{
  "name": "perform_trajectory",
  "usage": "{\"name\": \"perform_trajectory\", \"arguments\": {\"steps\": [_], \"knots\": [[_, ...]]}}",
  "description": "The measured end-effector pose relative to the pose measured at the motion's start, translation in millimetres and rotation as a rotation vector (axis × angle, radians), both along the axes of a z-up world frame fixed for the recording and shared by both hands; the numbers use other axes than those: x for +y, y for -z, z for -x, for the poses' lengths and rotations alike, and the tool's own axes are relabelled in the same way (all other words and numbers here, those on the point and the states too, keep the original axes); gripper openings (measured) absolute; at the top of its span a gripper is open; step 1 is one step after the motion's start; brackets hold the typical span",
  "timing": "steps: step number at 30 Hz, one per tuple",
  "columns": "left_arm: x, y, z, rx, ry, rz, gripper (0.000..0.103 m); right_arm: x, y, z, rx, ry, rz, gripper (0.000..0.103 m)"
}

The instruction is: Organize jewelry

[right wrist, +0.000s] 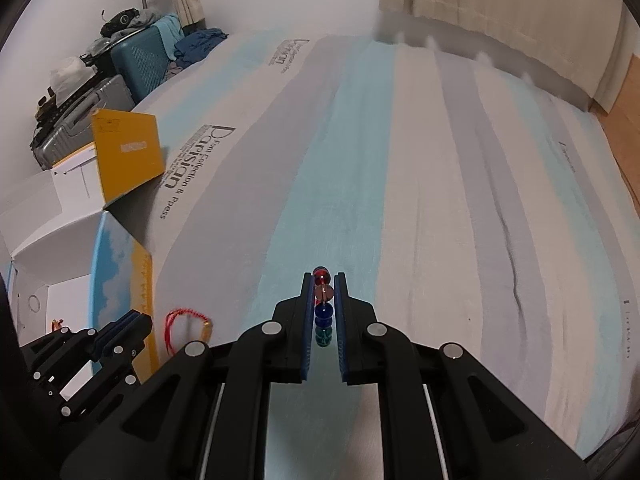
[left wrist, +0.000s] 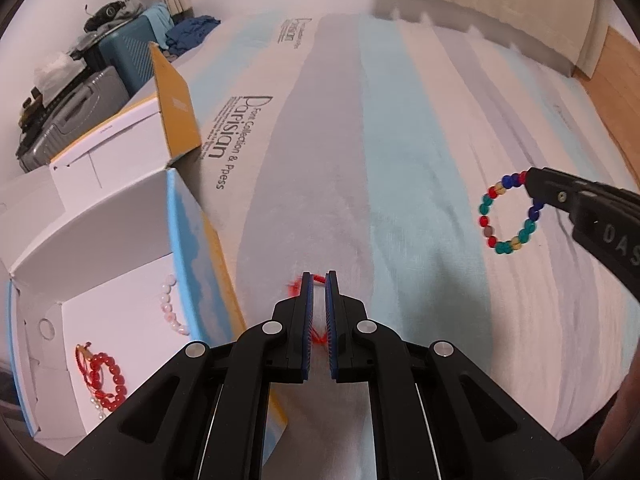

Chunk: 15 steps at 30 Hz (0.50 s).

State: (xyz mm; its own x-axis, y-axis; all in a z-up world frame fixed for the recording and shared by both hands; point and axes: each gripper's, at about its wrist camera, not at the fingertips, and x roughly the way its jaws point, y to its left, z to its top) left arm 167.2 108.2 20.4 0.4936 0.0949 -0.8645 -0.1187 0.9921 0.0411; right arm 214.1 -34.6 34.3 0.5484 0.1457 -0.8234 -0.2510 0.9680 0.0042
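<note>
My left gripper (left wrist: 319, 277) is shut on a red string bracelet (left wrist: 297, 286), whose cord shows between and beside the pads. From the right wrist view, that left gripper (right wrist: 134, 319) hangs low at the left, with the red string bracelet (right wrist: 173, 322) looping from it above the sheet. My right gripper (right wrist: 323, 277) is shut on a multicoloured bead bracelet (right wrist: 323, 312), seen edge-on between the pads. In the left wrist view the right gripper (left wrist: 534, 182) holds the bead bracelet (left wrist: 485, 221) as a ring in the air. The open white box (left wrist: 120, 280) at left holds a pink bead bracelet (left wrist: 170, 308) and a red bead bracelet (left wrist: 114, 376).
Both grippers hang over a striped bedsheet (left wrist: 400, 160) printed with "Parisian". The box's yellow lid flap (left wrist: 176, 108) stands up behind it. Suitcases (left wrist: 80, 112) piled with clothes sit at the far left, a curtain (right wrist: 500, 8) at the back, and wooden floor (left wrist: 616, 72) to the right.
</note>
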Motion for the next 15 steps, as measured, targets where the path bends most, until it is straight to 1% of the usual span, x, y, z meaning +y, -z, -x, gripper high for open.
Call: {"name": "perform_trajectory", "arguments": {"steps": [3, 6, 9, 12, 15], "knots": [[5, -9, 8, -0.010, 0.008, 0.020, 0.005, 4, -7, 8, -0.008, -0.004, 0.005, 0.009], [8, -16, 14, -0.010, 0.012, 0.013, 0.006, 7, -14, 16, -0.016, -0.009, 0.008, 0.009], [13, -29, 20, -0.013, 0.031, 0.036, 0.005, 12, -21, 23, -0.024, -0.018, 0.006, 0.009], [21, -39, 25, -0.017, 0.015, 0.020, 0.005, 17, -30, 29, -0.033, -0.024, -0.005, 0.009], [27, -48, 33, -0.016, 0.015, 0.024, 0.006, 24, -38, 34, -0.039, -0.038, -0.007, 0.009]]}}
